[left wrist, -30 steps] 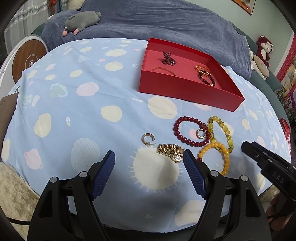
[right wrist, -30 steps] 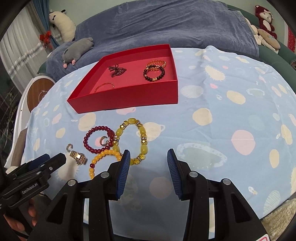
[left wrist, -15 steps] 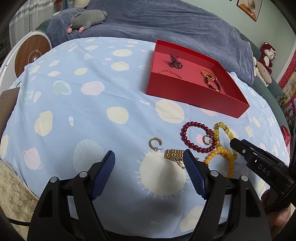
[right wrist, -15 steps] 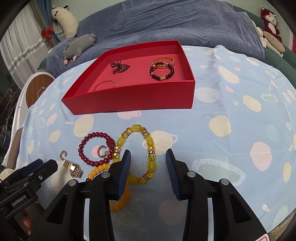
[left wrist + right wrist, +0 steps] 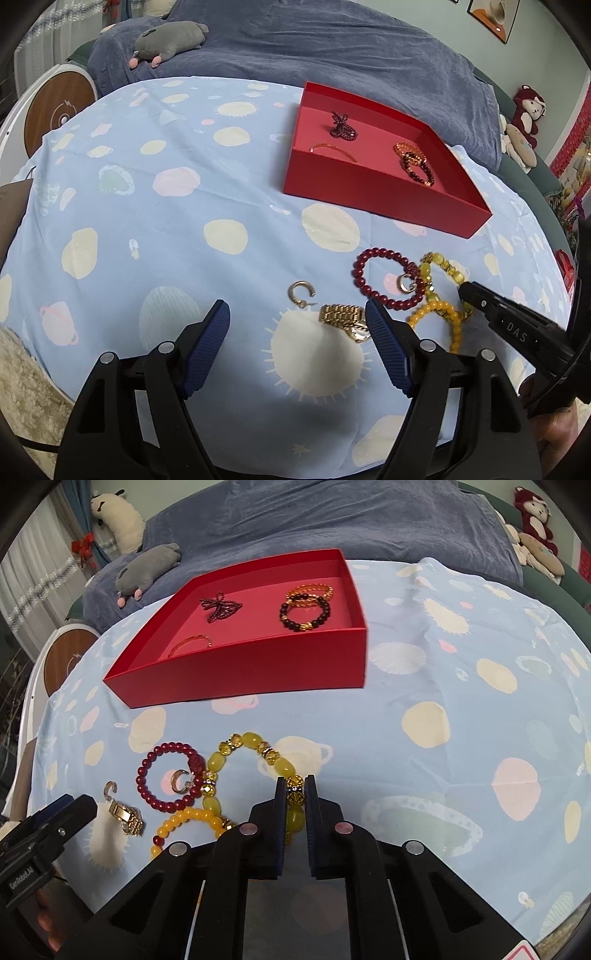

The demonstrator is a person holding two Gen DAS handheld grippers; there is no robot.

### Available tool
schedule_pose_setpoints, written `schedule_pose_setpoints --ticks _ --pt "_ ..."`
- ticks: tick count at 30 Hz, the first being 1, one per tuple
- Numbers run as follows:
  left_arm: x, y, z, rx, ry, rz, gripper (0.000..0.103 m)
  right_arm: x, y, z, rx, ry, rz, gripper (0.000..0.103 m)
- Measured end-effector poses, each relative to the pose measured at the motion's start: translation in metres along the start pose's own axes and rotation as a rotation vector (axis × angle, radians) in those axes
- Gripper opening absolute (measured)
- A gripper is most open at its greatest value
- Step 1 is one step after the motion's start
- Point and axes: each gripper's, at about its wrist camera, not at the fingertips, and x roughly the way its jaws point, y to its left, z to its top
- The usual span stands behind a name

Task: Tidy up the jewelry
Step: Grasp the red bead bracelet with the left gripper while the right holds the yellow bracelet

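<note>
My right gripper (image 5: 294, 794) is clamped on the yellow-green bead bracelet (image 5: 251, 760), pads pinching a faceted bead on its near side while the rest of the loop lies flat on the blue patterned cloth (image 5: 424, 686). My left gripper (image 5: 297, 332) hangs with its fingers spread wide and nothing between them, the gold watch (image 5: 343, 317) just beside the right-hand pad.

Here's the worry. I've only got one bead, and beads are round and slick, so the strand could squirt out as I lift. The far side of this bracelet touches the dark red bead bracelet (image 5: 168, 775), which has a small hoop earring (image 5: 181, 780) lying inside its ring, and the orange bead bracelet (image 5: 188, 821) lies right against my strand near the pads. Pull up carelessly and I could drag those along or flick the earring off somewhere. A second hoop earring (image 5: 301, 293) sits apart by the watch, safe for now.

The red box (image 5: 258, 664), open-topped, stands beyond the pile, well apart from my grip. Inside: a dark beaded knot-shaped piece (image 5: 221, 607) toward the back left, a thin gold bangle (image 5: 192, 644) near the front wall, a gold coil bracelet (image 5: 310, 590) and a dark bead bracelet (image 5: 304, 614) overlapping on the right. The middle of the floor is bare, so there's my landing spot, I'd say.
</note>
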Motion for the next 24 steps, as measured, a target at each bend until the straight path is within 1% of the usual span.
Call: schedule_pose_setpoints --ticks 4,10,13,15,17,20,21,23,24 --pt "0.003 -0.010 0.009 0.014 -0.008 -0.012 0.071 -0.009 -0.012 -0.005 0.045 0.008 -0.013 0.008" --pt "0.022 -0.026 0.020 0.034 0.007 -0.020 0.060 -0.016 -0.020 -0.010 0.082 0.017 -0.009 0.008" --pt "0.032 -0.032 0.021 0.051 0.021 -0.013 0.053 -0.014 -0.018 -0.010 0.071 0.022 -0.007 0.008" --pt "0.040 -0.036 0.021 0.070 0.035 -0.006 0.046 -0.011 -0.016 -0.010 0.069 0.027 -0.004 0.008" --pt "0.045 -0.039 0.021 0.087 0.040 0.007 0.044 -0.010 -0.015 -0.010 0.064 0.029 -0.002 0.008" --pt "0.047 -0.044 0.021 0.115 0.033 0.027 0.039 -0.010 -0.016 -0.010 0.064 0.028 0.002 0.008" --pt "0.048 -0.045 0.022 0.124 0.033 0.024 0.030 -0.009 -0.016 -0.010 0.067 0.027 0.004 0.009" --pt "0.049 -0.048 0.022 0.145 0.032 0.034 0.027 -0.009 -0.016 -0.009 0.068 0.027 0.005 0.008" --pt "0.050 -0.049 0.022 0.153 0.032 0.035 0.022 -0.009 -0.016 -0.009 0.068 0.026 0.005 0.009"
